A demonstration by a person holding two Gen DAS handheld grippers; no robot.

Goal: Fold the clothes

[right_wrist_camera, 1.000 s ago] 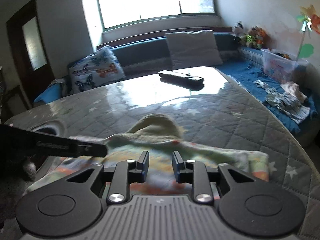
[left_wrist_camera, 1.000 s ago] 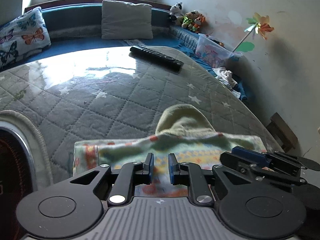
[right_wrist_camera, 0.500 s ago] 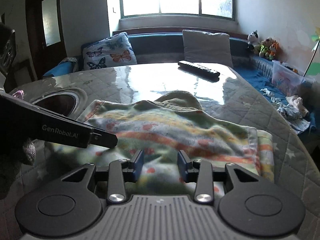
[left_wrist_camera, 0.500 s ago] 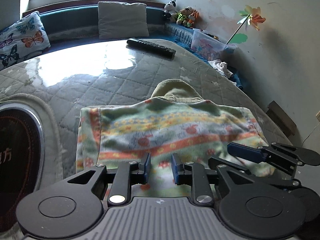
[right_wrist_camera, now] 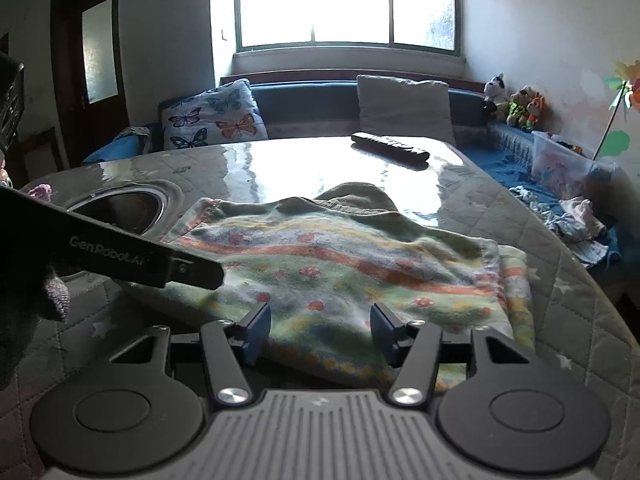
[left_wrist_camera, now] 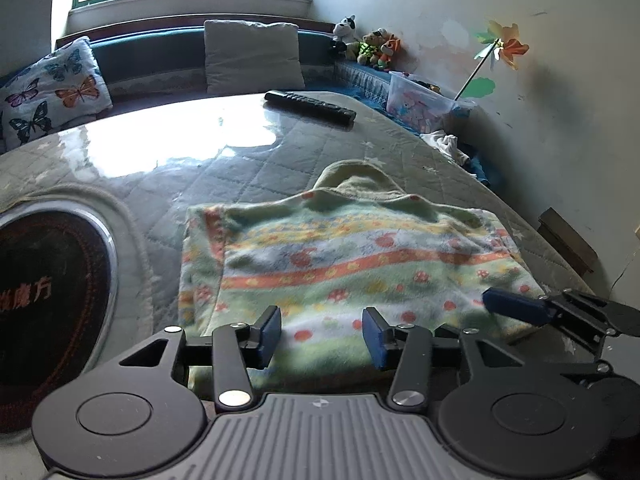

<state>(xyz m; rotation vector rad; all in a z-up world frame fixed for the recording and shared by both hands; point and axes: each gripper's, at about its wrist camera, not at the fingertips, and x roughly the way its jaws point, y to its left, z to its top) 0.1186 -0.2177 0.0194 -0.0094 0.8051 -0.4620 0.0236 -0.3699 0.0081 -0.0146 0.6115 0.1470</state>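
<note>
Fingers of both grippers spread, empty, over doubled patterned garment near surface's front edge; further fold or smoothing plausible.

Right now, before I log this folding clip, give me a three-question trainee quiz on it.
1. True or false: the left tool is clamped on the patterned garment.
2. What lies at the table's far end? A) black remote B) scissors C) mug
3. Fill in: the right tool stands ____, with the garment's near edge below it.

Key: 1 false, both tools stand open over the garment. 2 A, the remote. 3 open.
</note>
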